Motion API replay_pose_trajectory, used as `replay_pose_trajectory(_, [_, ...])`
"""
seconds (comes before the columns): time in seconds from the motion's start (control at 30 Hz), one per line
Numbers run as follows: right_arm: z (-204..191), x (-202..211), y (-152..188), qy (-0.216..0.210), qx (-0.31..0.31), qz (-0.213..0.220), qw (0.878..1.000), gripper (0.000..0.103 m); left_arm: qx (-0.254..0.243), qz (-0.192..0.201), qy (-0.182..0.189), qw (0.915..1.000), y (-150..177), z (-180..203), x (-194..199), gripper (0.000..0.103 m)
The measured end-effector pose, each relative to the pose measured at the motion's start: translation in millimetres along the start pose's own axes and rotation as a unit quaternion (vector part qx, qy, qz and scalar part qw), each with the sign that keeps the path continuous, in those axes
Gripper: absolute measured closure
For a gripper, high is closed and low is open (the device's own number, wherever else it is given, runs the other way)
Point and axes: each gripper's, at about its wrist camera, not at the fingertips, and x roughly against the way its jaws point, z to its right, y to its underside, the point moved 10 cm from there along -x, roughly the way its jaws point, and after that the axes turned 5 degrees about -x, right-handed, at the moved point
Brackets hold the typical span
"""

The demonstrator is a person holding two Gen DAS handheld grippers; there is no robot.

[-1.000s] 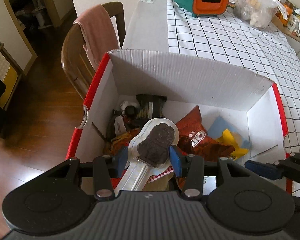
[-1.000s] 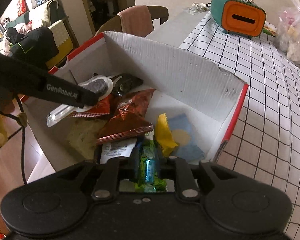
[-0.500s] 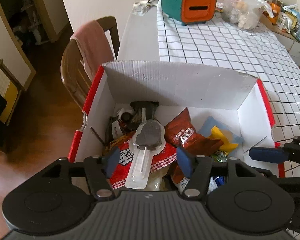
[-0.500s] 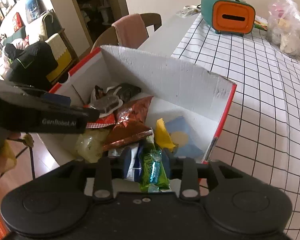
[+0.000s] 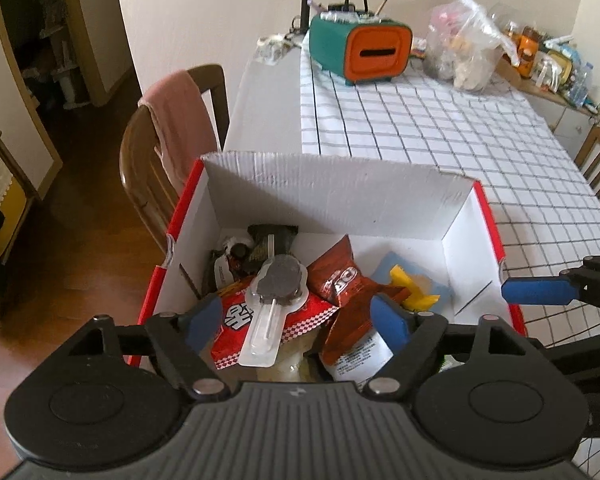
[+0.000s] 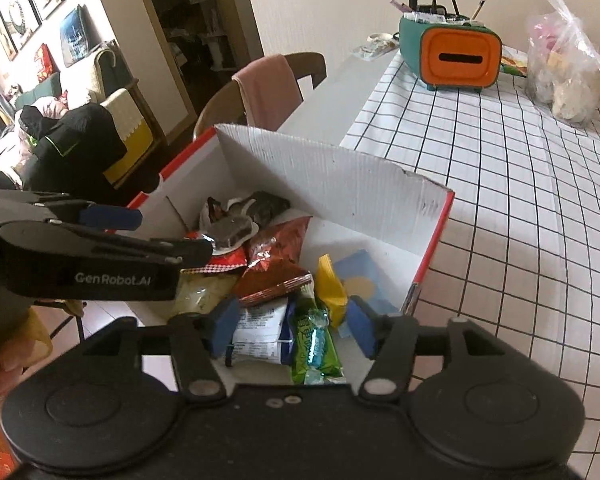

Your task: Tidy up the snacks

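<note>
A white cardboard box with red edges (image 5: 332,196) (image 6: 332,184) stands at the table's near corner and holds several snack packs. A clear blister pack with a dark chocolate pop (image 5: 276,296) lies on a red checkered pack (image 5: 236,320), free of my left gripper (image 5: 300,318), whose jaws are opening above it. A green candy wrapper (image 6: 312,344) lies in the box below my right gripper (image 6: 292,326), whose jaws are also opening with no pad touching it. A brown chip bag (image 5: 340,280) (image 6: 276,268), a yellow packet (image 6: 330,288) and a blue card (image 6: 360,280) lie beside them.
On the checked tablecloth (image 5: 440,128) at the far end stand a green and orange holder (image 5: 360,52) and a clear plastic bag (image 5: 464,48). A wooden chair with a pink cloth (image 5: 180,120) is to the left of the box. Wooden floor lies beyond.
Both grippers opened and rose away from the box. The chocolate pop left the left jaws and lies on the red pack; the green candy left the right jaws and lies in the box.
</note>
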Motion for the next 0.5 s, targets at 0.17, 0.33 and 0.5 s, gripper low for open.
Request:
replay_pose_trajectory(0.17, [0,14,-4,-0.017,-0.006,0.017,1.000,0.027,-0.003,0.022,-0.002,0.9998,-4,4,15,0.020])
replay_pose_trajectory(0.33, [-1,32,-9,-0.032,-0.009,0.048,0.998,0.014,-0.008,0.041,-0.007,0.9991,-8,9,32,0.019])
replay_pose_trajectory(0.5, [-2,53,-14,-0.025,0.003,0.094,0.995,0.003,-0.005,0.055,0.005,0.9985,-10,15,45,0.019])
